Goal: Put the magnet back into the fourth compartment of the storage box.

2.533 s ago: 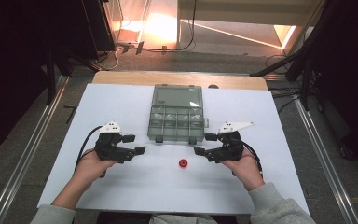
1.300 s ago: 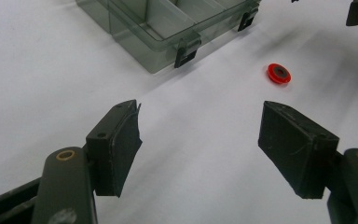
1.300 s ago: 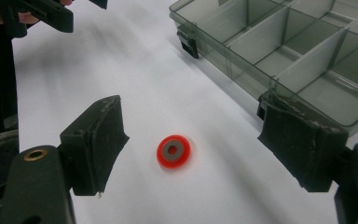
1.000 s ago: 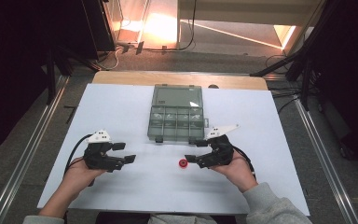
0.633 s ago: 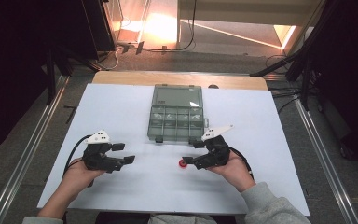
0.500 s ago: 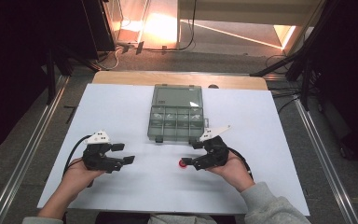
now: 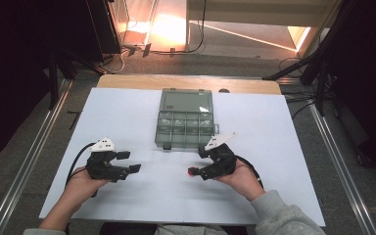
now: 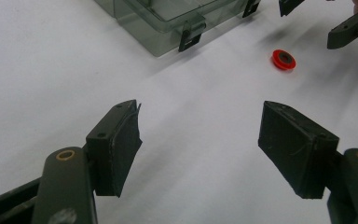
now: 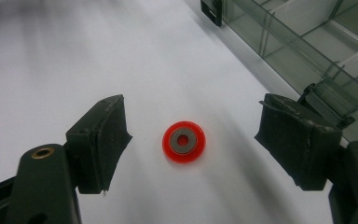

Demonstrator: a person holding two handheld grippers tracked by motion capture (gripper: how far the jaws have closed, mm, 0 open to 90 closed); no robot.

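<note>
Beside red ring (image 9: pixel 184 142): compartment box (image 9: pixel 307 42), nothing between.

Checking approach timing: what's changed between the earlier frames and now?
The right gripper moved left to the red ring, which now lies between its open jaws, not gripped. The left gripper dropped back earlier, then held. Ring and compartment box stayed put.

Red washer (image 9: pixel 183 142) flat on white mat.

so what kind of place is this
Probably a lab or recording workstation: a table covered by a white sheet, a clear compartment box with a small red ring laid out, and dark frame rails alongside.
</note>
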